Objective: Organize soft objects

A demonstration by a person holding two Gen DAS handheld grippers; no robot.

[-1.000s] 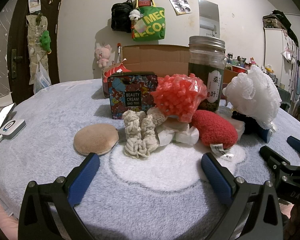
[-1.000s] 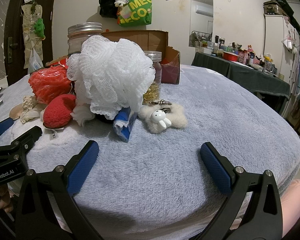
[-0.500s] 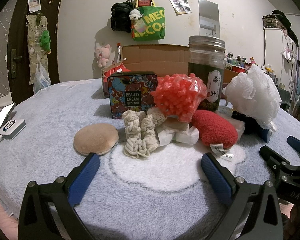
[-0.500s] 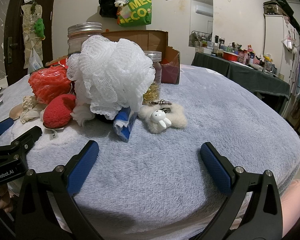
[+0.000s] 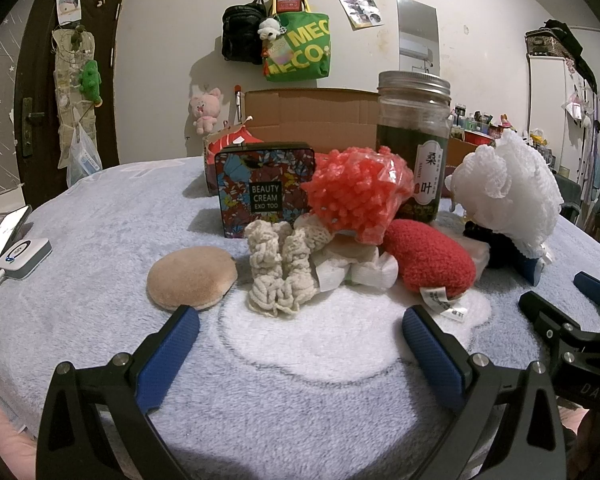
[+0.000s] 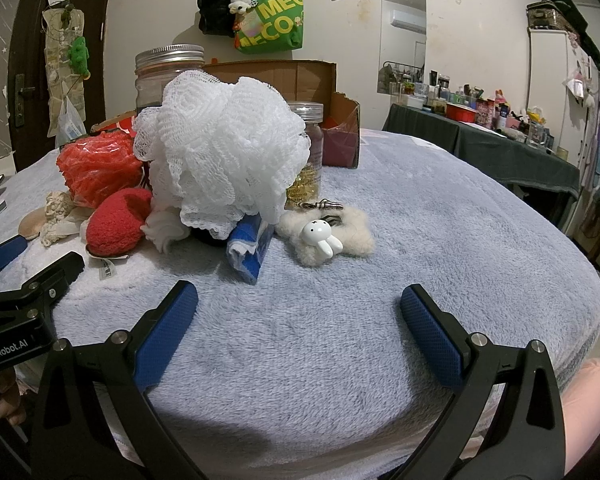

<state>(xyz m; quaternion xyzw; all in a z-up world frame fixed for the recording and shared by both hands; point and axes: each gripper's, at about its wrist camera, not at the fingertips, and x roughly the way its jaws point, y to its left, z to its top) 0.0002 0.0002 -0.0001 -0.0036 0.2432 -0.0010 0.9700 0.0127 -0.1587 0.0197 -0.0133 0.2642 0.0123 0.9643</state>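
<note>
Soft things lie heaped on the fleece-covered table: a tan round puff, a cream knitted bundle, a red fuzzy pouch, a bag of pink foam bits, a white mesh bath pouf and a fluffy bunny charm. My left gripper is open in front of the knitted bundle, with nothing between its fingers. My right gripper is open short of the bunny charm and a blue packet.
A patterned tin, a tall glass jar, a smaller jar and a cardboard box stand behind the heap. A phone and a white device lie at the left edge. Bare fleece stretches right of the bunny charm.
</note>
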